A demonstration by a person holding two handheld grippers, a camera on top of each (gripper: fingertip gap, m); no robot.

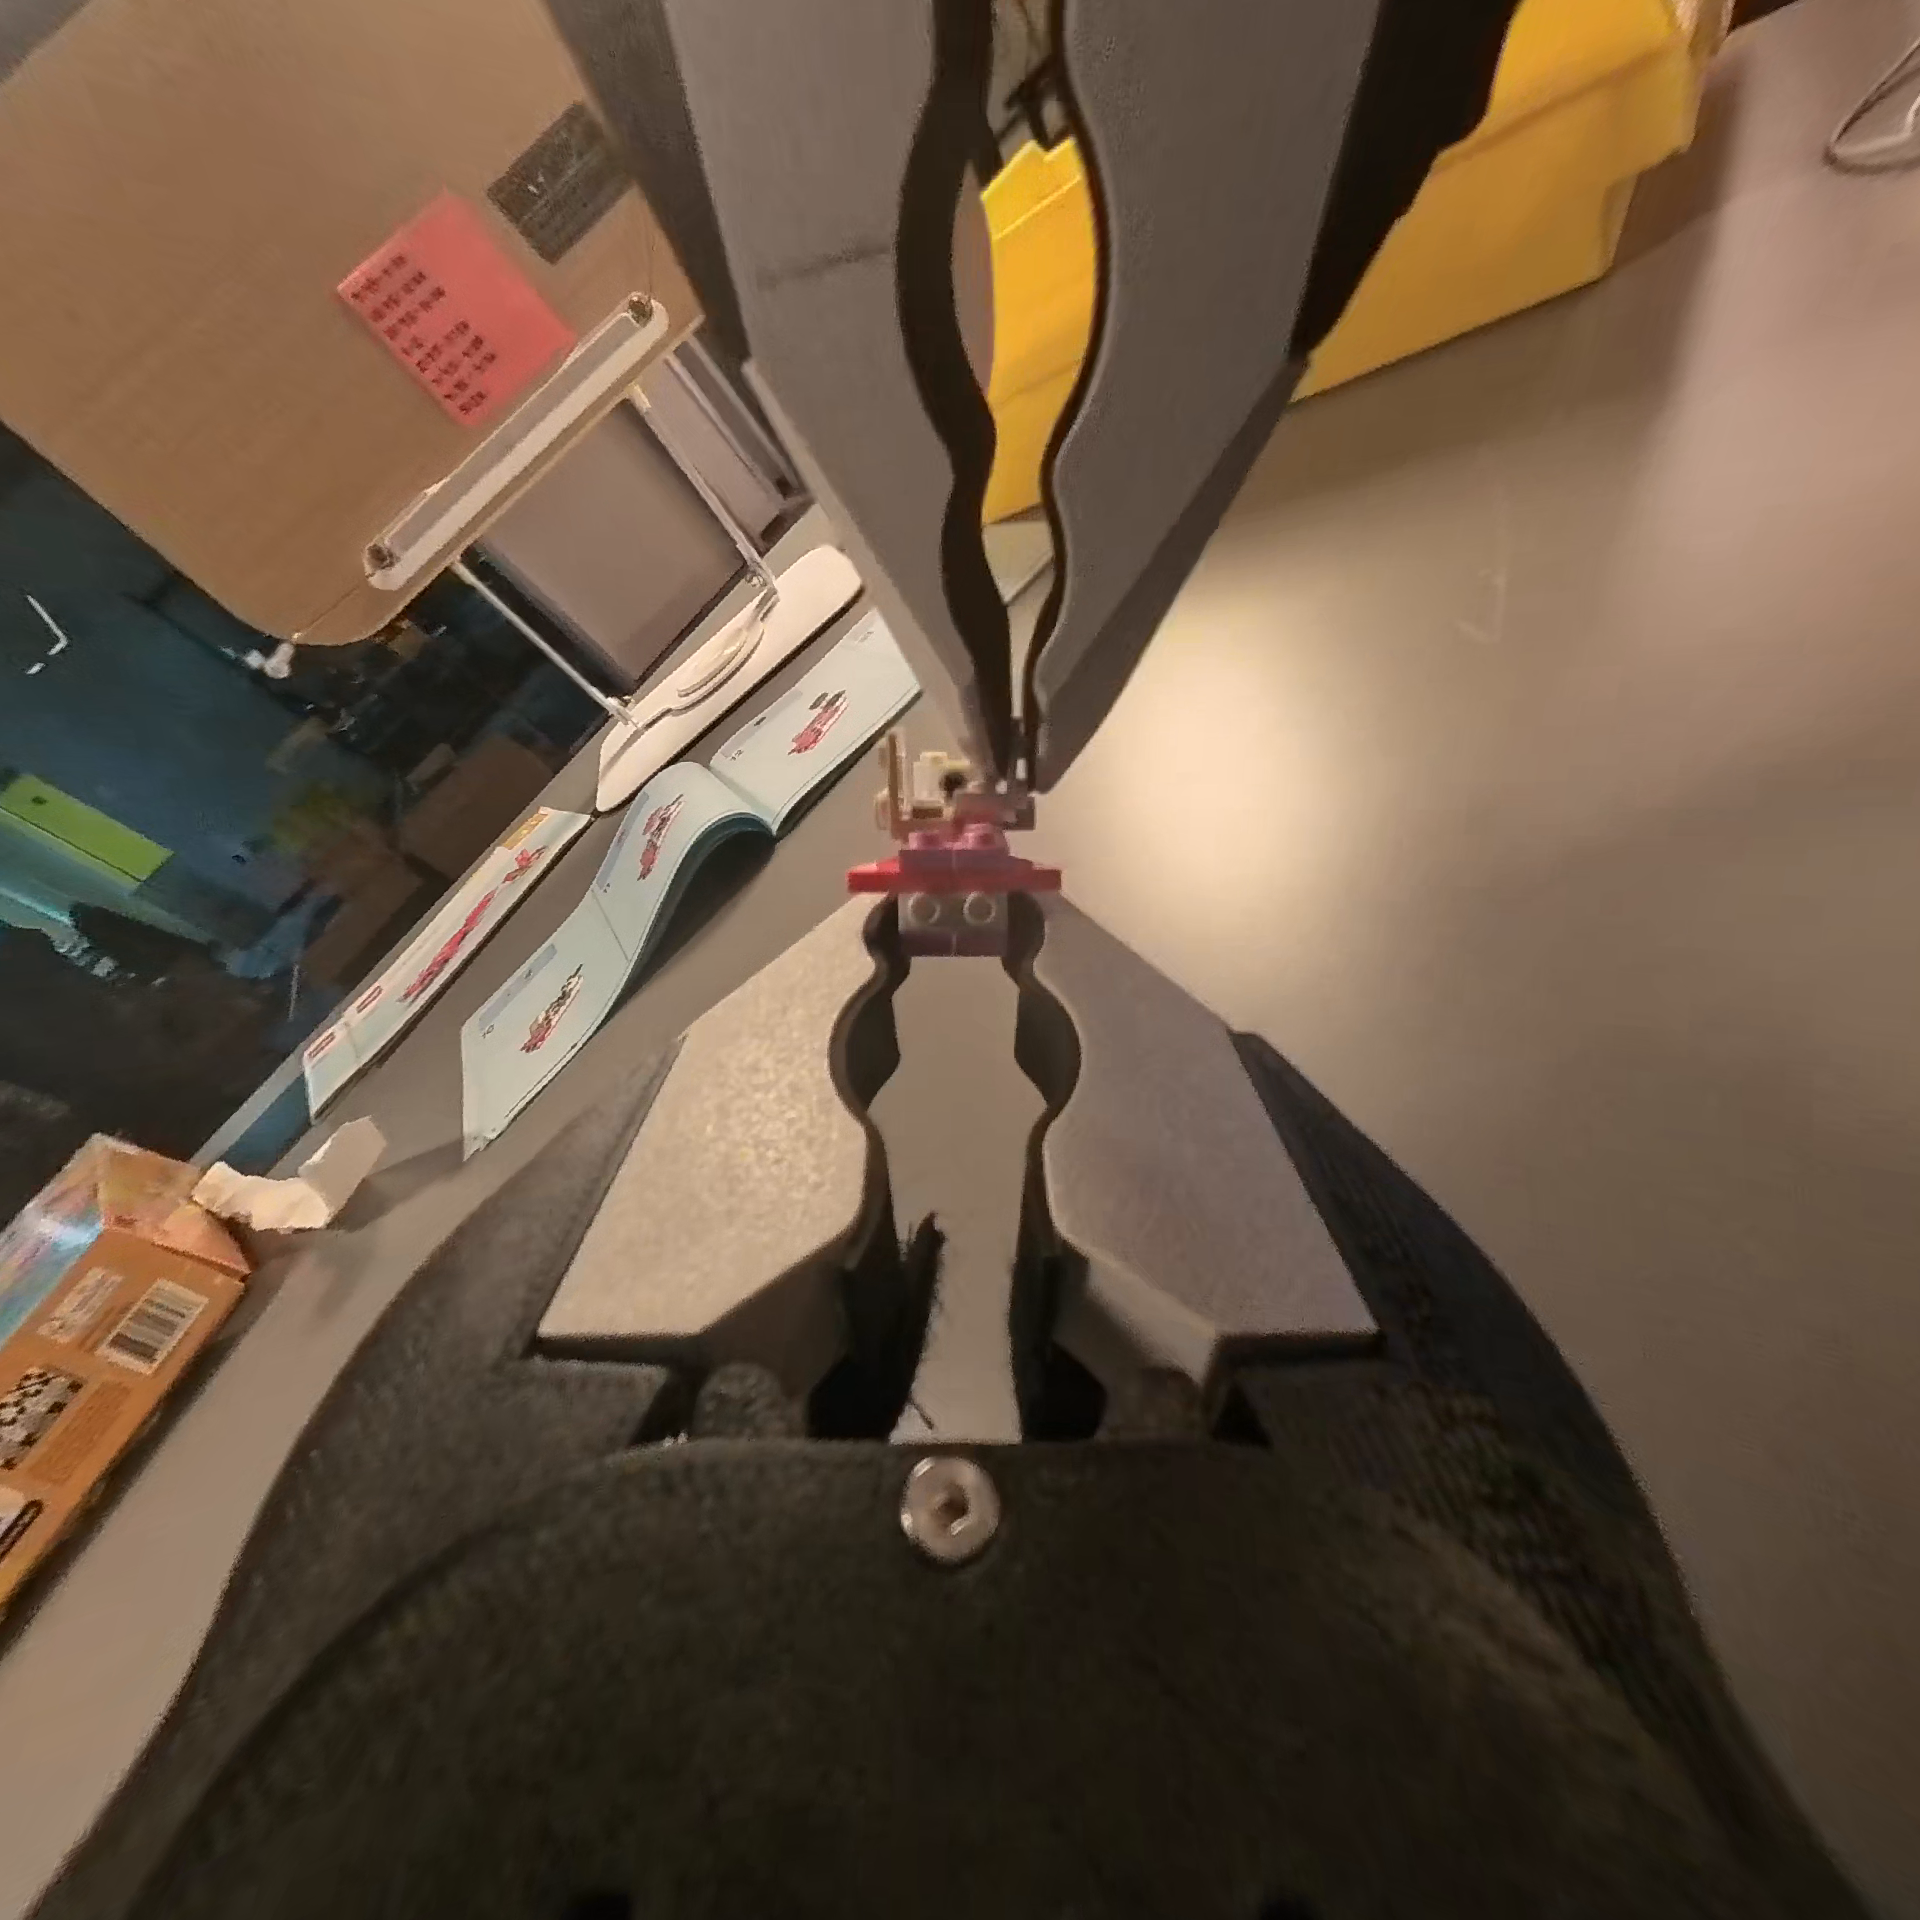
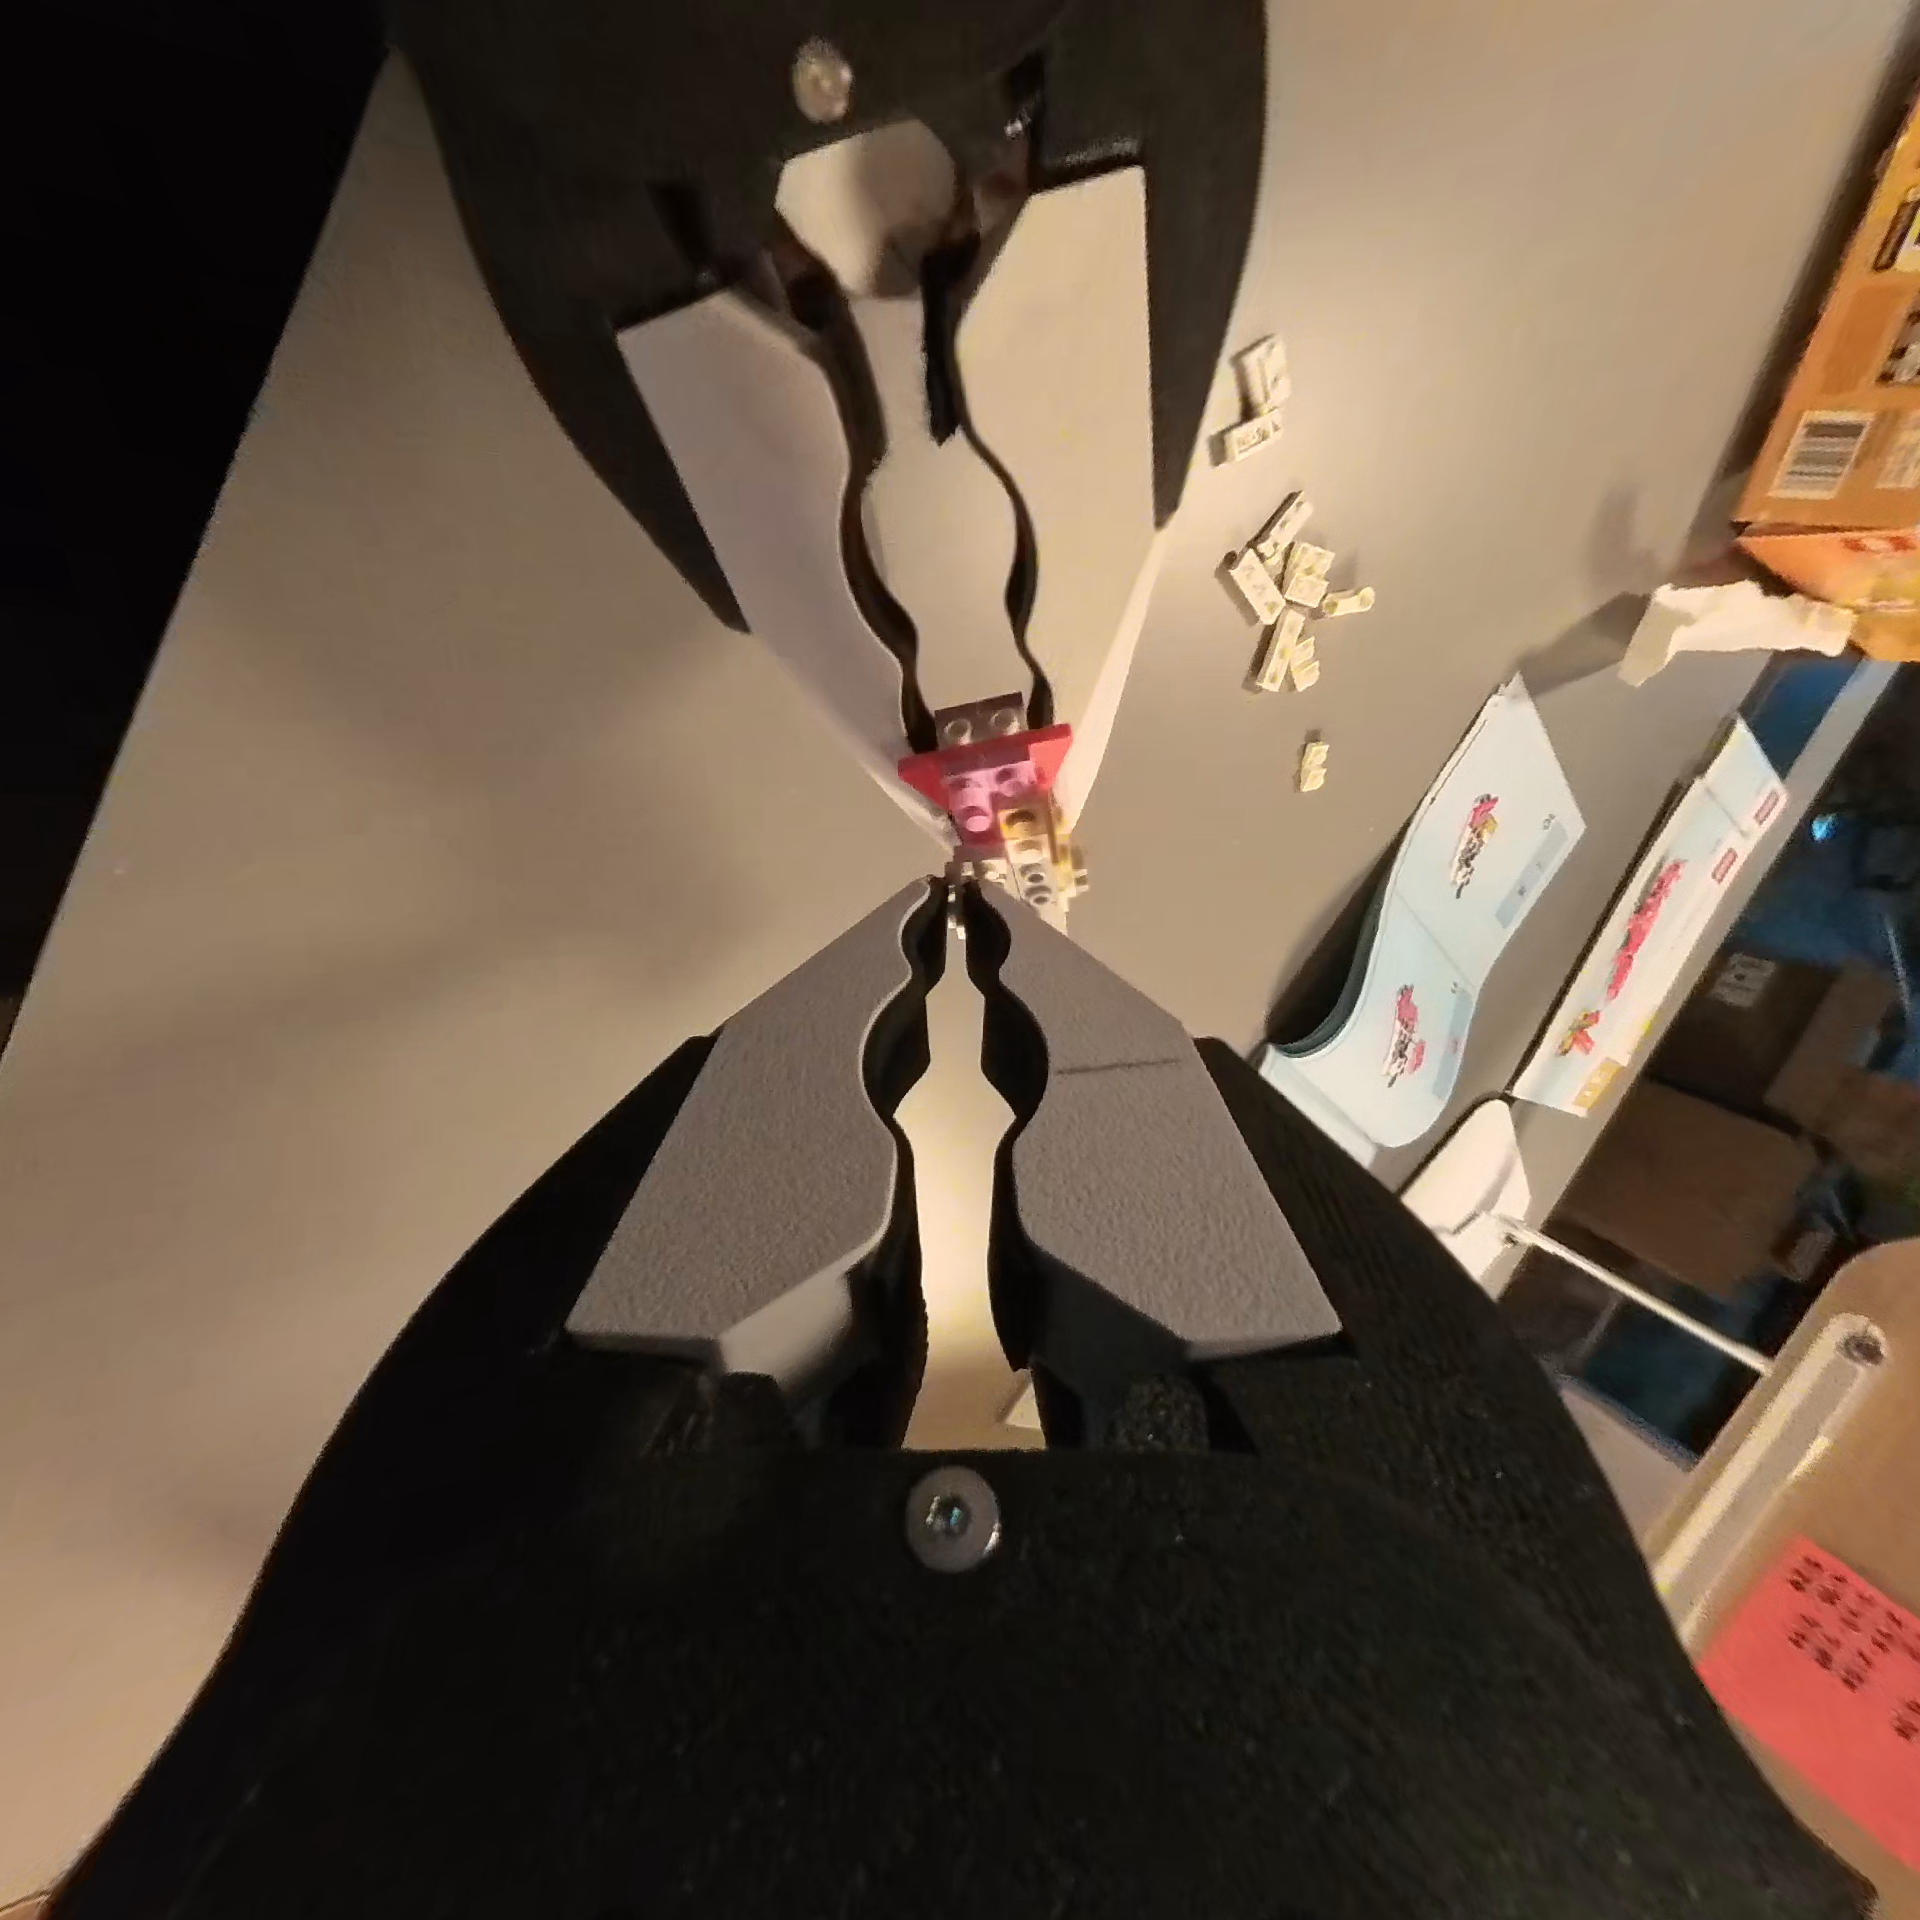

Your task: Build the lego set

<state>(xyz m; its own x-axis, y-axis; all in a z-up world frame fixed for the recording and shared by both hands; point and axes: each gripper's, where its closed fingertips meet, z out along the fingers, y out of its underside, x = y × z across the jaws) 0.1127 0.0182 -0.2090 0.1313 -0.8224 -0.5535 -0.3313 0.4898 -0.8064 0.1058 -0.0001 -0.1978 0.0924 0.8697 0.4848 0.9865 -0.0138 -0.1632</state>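
A plain grey table (image 2: 416, 520) carries an open booklet (image 2: 1455, 935) at three o'clock, loose cream bricks (image 2: 1283, 592) at two o'clock, and a cardboard box (image 2: 1849, 312) beyond them.

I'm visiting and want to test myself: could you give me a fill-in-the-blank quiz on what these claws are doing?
1. The left claw grips the brick model by its ___ brick.
2. The wide plate on the model is ___.
3. The open instruction booklet has pale ___ pages.
4. Behind the right claw stands a ___ bin.

Missing: grey; red; blue; yellow
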